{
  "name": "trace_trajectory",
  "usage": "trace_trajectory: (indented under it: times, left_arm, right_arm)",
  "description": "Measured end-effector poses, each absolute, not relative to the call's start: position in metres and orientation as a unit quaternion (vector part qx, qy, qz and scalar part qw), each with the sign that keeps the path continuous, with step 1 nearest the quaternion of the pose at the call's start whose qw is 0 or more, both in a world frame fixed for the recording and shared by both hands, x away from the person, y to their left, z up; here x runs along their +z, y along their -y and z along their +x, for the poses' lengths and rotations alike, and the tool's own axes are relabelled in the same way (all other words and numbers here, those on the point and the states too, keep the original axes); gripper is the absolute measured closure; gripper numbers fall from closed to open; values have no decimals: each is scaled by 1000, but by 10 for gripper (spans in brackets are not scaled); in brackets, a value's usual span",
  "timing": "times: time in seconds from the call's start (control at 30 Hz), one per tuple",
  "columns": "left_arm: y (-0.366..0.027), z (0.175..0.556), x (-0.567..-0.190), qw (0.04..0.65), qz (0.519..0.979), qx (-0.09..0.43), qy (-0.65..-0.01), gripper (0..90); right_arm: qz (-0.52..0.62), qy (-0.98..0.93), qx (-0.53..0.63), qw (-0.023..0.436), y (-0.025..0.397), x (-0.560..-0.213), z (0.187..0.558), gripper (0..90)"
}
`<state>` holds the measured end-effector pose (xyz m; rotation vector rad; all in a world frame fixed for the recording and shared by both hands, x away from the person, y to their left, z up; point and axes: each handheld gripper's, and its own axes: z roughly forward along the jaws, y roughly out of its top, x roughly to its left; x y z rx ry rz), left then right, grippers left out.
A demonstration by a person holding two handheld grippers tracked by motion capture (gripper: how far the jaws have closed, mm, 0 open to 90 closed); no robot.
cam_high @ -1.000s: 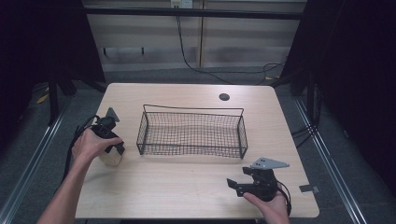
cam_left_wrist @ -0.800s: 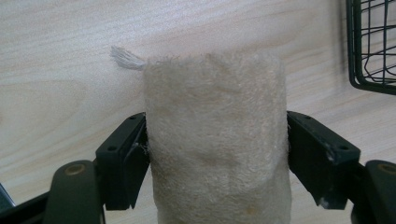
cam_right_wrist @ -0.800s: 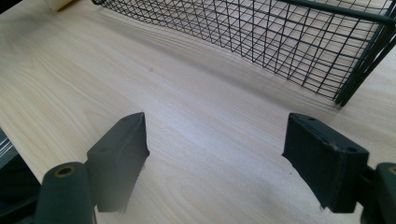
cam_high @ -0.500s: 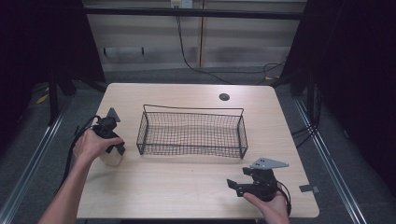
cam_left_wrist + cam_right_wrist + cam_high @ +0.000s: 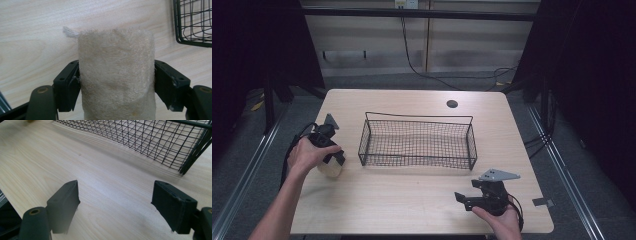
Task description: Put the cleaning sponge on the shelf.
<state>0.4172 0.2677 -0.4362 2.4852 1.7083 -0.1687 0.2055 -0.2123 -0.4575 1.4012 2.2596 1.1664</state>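
A beige, fuzzy roll of cloth (image 5: 116, 75) stands between the two jaws of my left gripper (image 5: 116, 83), which is shut on its sides. From above, the roll (image 5: 329, 169) rests on the table's left side under the person's hand, and the left gripper (image 5: 331, 156) sits just left of the black wire basket (image 5: 418, 120). The basket's corner (image 5: 192, 25) shows at the upper right of the left gripper view. Near the front right of the table my right gripper (image 5: 463, 199) is open, low over bare wood, with nothing between its jaws (image 5: 116, 200).
The wire basket (image 5: 150, 137) holds nothing and stands mid-table, a short way beyond the right gripper. A round cable hole (image 5: 452, 104) sits near the table's far edge. Cables trail from both grippers toward the table edges.
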Motion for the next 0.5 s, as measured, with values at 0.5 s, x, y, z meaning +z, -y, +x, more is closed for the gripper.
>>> trace_trajectory:
  times: [0.5]
  left_arm:
    - [-278, 408, -422, 98, 832, -70, -541, 280]
  right_arm:
    - [481, -772, 398, 119, 213, -457, 205, 214]
